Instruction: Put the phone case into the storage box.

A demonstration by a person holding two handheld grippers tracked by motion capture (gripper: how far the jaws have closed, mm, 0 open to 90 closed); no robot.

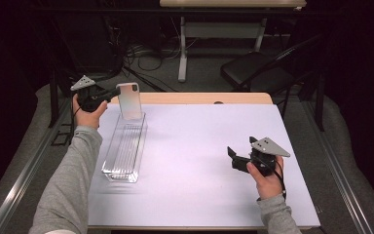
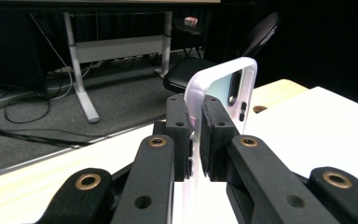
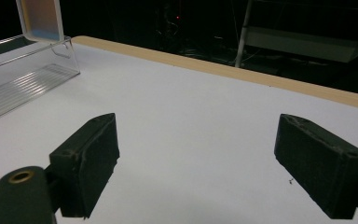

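Note:
A pale translucent phone case [image 1: 129,100] stands upright over the far end of a clear plastic bin [image 1: 124,148] at the table's left. My left gripper [image 1: 112,94] is shut on the case's edge, and in the left gripper view the case [image 2: 223,88] rises between the two black pads [image 2: 179,133]. Whether the case touches the bin I cannot tell. My right gripper [image 1: 232,155] hovers open over the right side of the table; its jaws stand wide apart with nothing between them. The bin [image 3: 23,79] and the case [image 3: 41,18] appear at the upper left of the right gripper view.
The white table top [image 1: 199,146] has a wooden strip along its far edge [image 1: 199,98]. A black chair [image 1: 263,68] and a desk frame [image 1: 182,48] stand beyond it on the floor, with cables nearby.

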